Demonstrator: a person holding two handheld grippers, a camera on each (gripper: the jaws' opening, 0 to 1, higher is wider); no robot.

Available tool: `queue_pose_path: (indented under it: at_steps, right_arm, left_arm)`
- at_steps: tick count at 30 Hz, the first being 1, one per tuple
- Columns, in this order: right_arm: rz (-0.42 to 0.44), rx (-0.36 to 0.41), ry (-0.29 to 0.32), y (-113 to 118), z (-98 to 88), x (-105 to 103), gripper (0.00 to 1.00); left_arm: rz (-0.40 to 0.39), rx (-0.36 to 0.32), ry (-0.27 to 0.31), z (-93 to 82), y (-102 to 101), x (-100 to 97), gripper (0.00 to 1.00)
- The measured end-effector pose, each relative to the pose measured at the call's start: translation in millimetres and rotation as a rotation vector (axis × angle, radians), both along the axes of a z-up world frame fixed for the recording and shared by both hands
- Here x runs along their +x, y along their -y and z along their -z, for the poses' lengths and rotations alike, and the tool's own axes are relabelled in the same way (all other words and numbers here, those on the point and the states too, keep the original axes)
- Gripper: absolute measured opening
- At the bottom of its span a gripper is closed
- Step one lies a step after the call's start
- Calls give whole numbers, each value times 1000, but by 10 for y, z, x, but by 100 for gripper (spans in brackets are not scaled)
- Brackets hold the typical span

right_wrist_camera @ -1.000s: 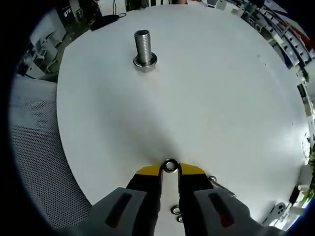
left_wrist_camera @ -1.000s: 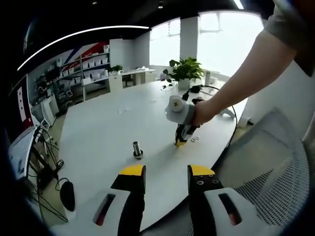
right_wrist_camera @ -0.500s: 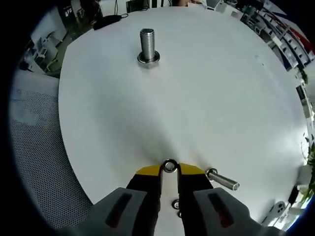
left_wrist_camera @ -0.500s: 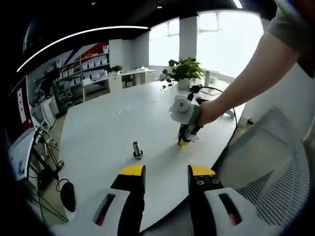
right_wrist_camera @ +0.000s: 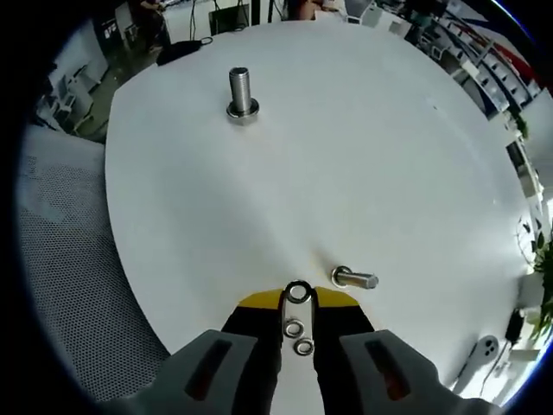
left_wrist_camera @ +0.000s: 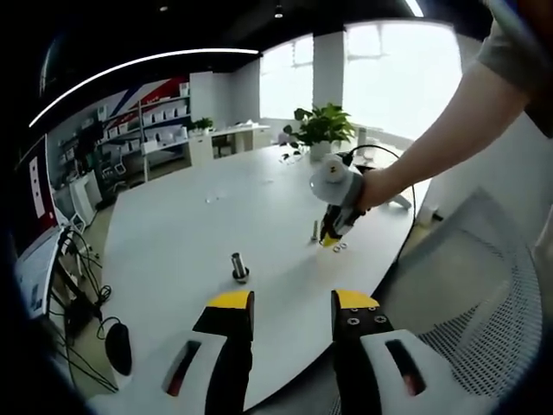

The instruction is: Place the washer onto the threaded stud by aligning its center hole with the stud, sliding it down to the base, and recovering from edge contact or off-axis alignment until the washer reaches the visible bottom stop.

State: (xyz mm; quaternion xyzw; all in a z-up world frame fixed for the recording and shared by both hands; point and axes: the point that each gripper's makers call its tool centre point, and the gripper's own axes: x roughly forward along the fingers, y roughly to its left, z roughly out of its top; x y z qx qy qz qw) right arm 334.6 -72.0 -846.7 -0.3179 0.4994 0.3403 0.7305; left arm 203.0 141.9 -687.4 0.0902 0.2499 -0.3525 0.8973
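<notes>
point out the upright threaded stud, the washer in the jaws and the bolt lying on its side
upright threaded stud [right_wrist_camera: 239, 91], right gripper view, on its threaded shaft
washer [right_wrist_camera: 298, 292], right gripper view, on its ring, held at the jaw tips
bolt lying on its side [right_wrist_camera: 355, 279], right gripper view, on its shank

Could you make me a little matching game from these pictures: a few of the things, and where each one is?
Things:
1. washer
2. stud
3. spare washers
4. plant

Places:
A. standing upright, alone on the table
B. at the table's far end, by the windows
C. pinched between the right gripper's yellow tips
D. lying flat on the table under that gripper

Pairs: 1-C, 2-A, 3-D, 4-B
</notes>
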Motion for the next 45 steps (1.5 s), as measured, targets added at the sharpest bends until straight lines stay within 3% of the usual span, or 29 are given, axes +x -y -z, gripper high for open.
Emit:
queue_pose_path:
  at_steps: [15,29,36,45]
  right_arm:
    - [63,-1,54,291,-190,92,13]
    - [48,12,124,260,-352,239,13]
    - [60,-1,124,304,-379,281,13]
    - [71,22,131,197,-437,345,13]
  left_arm:
    - [5,-17,0,-16,16,-4,34]
    - [14,-17,-9,-2,27,-15,34]
    - [17,-13,-12,6,27,-20,34]
    - [18,-11,-6,-1,26,-19,34]
